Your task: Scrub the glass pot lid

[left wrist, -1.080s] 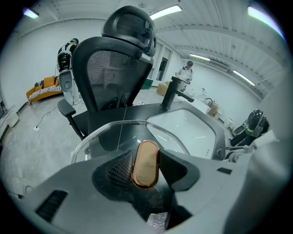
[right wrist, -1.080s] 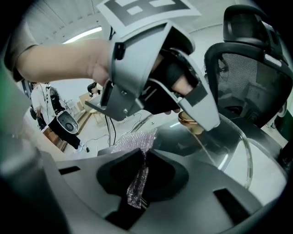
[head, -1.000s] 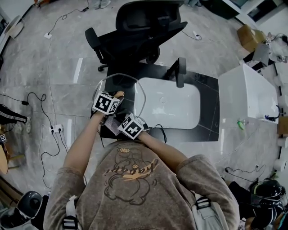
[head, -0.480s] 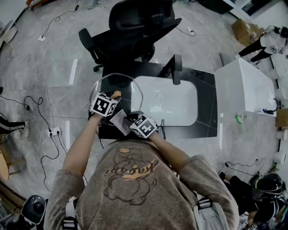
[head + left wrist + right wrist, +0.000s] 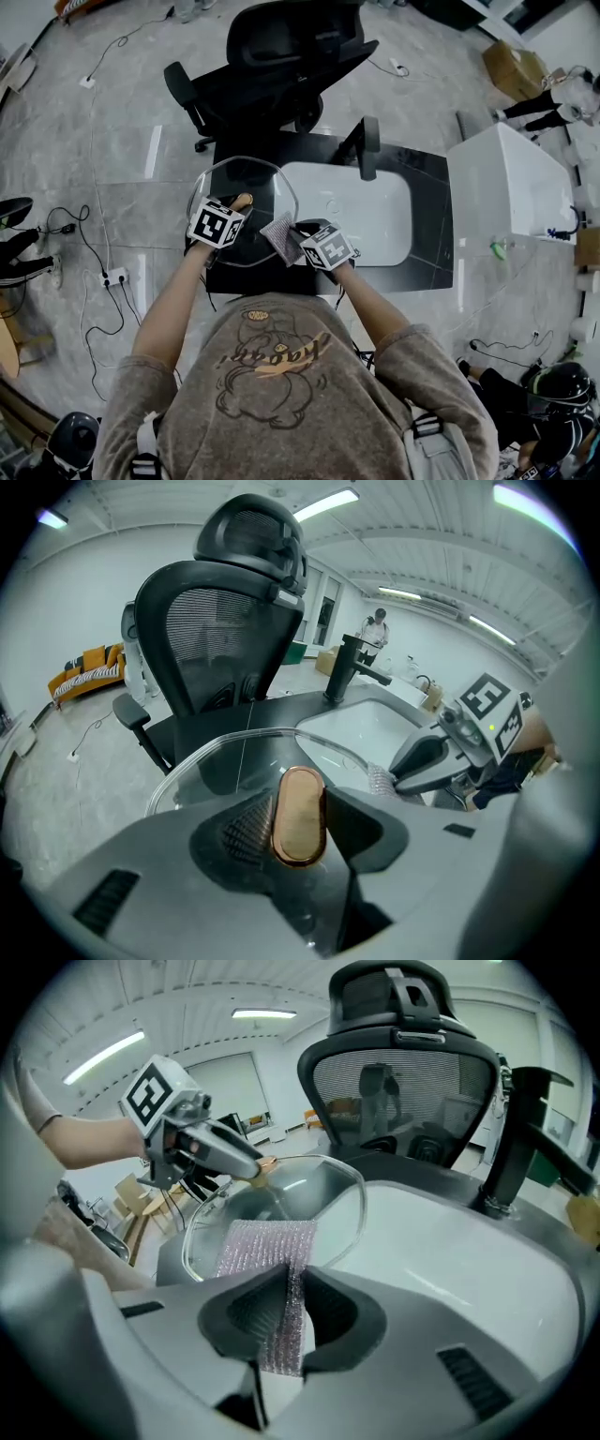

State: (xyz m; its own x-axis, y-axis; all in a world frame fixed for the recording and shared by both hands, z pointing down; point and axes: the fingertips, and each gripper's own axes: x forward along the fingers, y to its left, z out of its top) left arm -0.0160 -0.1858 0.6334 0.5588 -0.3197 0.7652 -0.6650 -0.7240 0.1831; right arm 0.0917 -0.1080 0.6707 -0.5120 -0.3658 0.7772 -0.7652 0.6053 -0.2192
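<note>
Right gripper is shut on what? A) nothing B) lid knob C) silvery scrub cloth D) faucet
C: the right gripper has its jaws pinched on the silvery scrub cloth, while the left gripper holds the glass pot lid by its knob.

Clear glossy glass lid [image 5: 225,757], coppery knob [image 5: 298,816], perhaps metal, glittery woven scrub pad [image 5: 267,1246]
</note>
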